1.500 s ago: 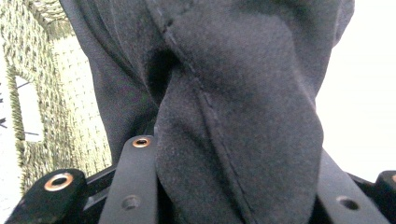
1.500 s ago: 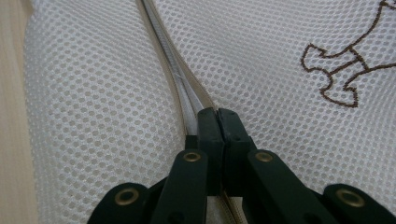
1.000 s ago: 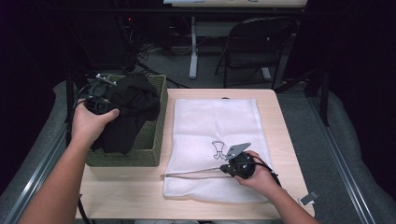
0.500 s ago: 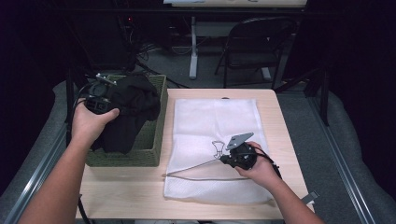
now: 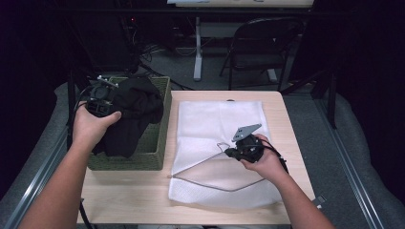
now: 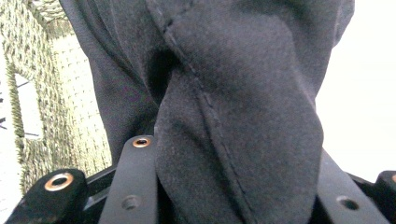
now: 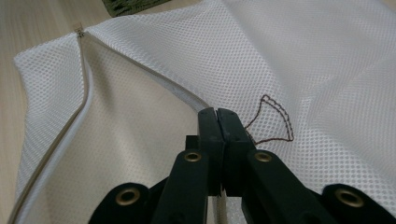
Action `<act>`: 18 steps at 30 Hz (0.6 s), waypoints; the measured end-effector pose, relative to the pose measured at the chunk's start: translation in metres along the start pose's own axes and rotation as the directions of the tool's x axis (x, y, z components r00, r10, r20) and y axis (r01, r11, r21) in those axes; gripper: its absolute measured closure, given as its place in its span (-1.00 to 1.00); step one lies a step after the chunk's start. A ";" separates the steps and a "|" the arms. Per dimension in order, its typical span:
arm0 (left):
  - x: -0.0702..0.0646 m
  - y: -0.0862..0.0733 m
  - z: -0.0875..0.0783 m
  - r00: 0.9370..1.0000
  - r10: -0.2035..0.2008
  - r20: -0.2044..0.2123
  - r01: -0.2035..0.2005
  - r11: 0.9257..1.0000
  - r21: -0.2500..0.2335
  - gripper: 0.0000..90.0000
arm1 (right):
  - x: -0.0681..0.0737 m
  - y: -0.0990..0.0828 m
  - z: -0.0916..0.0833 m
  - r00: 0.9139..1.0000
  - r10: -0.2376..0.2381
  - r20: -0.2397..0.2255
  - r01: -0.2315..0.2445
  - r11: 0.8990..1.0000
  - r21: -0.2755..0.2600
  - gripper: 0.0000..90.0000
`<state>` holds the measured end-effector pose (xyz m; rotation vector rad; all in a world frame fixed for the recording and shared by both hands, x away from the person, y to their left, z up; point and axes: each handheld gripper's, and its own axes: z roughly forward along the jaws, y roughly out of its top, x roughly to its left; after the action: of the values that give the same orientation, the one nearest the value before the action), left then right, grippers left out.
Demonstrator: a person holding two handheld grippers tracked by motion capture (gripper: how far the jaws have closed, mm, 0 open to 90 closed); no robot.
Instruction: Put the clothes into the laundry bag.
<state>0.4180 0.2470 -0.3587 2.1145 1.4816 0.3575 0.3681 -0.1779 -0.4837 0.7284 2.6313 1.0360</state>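
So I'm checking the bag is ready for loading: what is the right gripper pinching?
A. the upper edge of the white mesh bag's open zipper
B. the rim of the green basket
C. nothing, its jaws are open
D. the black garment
A: the right gripper has its jaws shut on the zipper edge of the white mesh bag, lifting that flap so the mouth gapes.

Garment (image 5: 131, 112): black, plain, with a stitched seam. Basket (image 5: 157, 138): olive green, woven texture. Mesh bag (image 5: 224, 119): white, fine dotted mesh, pale beige zipper band, small brown stitched outline motif. Table (image 5: 129, 200): light wood grain. Jaws: black, brass-coloured rivets.
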 end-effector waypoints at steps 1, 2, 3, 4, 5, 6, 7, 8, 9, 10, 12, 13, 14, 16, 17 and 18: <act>0.000 0.000 0.000 1.000 -0.001 0.000 0.001 1.000 0.000 0.38 | -0.001 0.002 -0.001 1.000 0.001 0.002 -0.001 1.000 -0.005 0.99; 0.000 0.000 0.000 1.000 0.000 0.001 0.000 1.000 0.001 0.39 | -0.002 0.003 -0.001 1.000 -0.001 0.001 0.001 1.000 -0.009 0.99; 0.000 -0.001 0.001 1.000 0.000 0.002 0.000 1.000 0.002 0.38 | -0.003 0.005 -0.002 1.000 0.000 0.007 0.000 1.000 -0.011 0.99; 0.000 -0.001 0.001 1.000 0.001 0.003 -0.001 1.000 0.001 0.39 | -0.004 0.007 -0.002 1.000 -0.002 0.007 0.002 1.000 -0.013 0.99; 0.000 -0.001 0.001 1.000 0.003 0.005 -0.003 1.000 0.004 0.39 | -0.005 0.009 -0.003 1.000 -0.004 0.011 0.004 1.000 -0.016 0.99; -0.001 -0.002 0.001 1.000 0.003 0.006 -0.004 1.000 0.005 0.39 | -0.005 0.011 -0.004 1.000 -0.007 0.014 0.007 1.000 -0.017 0.99; -0.001 -0.002 0.001 1.000 0.004 0.007 -0.004 1.000 0.002 0.39 | -0.005 0.013 -0.005 1.000 -0.005 0.020 0.005 1.000 -0.028 0.99; -0.001 -0.003 0.001 1.000 0.006 0.011 -0.006 1.000 -0.001 0.39 | -0.006 0.015 -0.006 1.000 -0.006 0.023 0.006 0.999 -0.031 0.99; -0.001 -0.004 0.001 1.000 0.006 0.008 -0.006 1.000 -0.002 0.39 | -0.006 0.017 -0.007 1.000 -0.005 0.026 0.006 0.999 -0.034 0.99; -0.001 -0.004 0.001 1.000 0.005 0.008 -0.005 1.000 -0.002 0.38 | -0.007 0.018 -0.007 1.000 -0.008 0.027 0.009 0.999 -0.038 0.99; -0.001 -0.004 0.001 1.000 0.006 0.011 -0.006 1.000 -0.003 0.39 | -0.008 0.022 -0.009 0.999 -0.010 0.037 0.011 0.999 -0.045 0.99; -0.001 -0.005 0.001 1.000 0.006 0.014 -0.006 1.000 -0.004 0.39 | -0.009 0.023 -0.009 0.999 -0.009 0.041 0.011 0.999 -0.052 0.99; -0.001 -0.005 0.001 1.000 0.007 0.015 -0.007 1.000 -0.004 0.39 | -0.010 0.024 -0.008 0.999 -0.009 0.043 0.011 0.998 -0.060 0.99; -0.001 -0.006 0.002 1.000 0.006 0.014 -0.006 1.000 -0.001 0.39 | -0.012 0.024 -0.006 0.999 0.001 0.040 0.001 0.998 -0.062 0.99; -0.001 -0.006 0.002 1.000 0.006 0.013 -0.006 1.000 0.000 0.39 | -0.014 0.024 -0.004 0.999 0.001 0.039 0.001 0.998 -0.059 0.99; -0.001 -0.007 0.002 1.000 0.006 0.014 -0.006 1.000 -0.002 0.39 | -0.015 0.024 -0.002 0.999 0.006 0.039 -0.003 0.998 -0.056 0.99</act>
<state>0.4129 0.2470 -0.3640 2.1165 1.4670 0.3457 0.3888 -0.1720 -0.4659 0.7352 2.5580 1.0805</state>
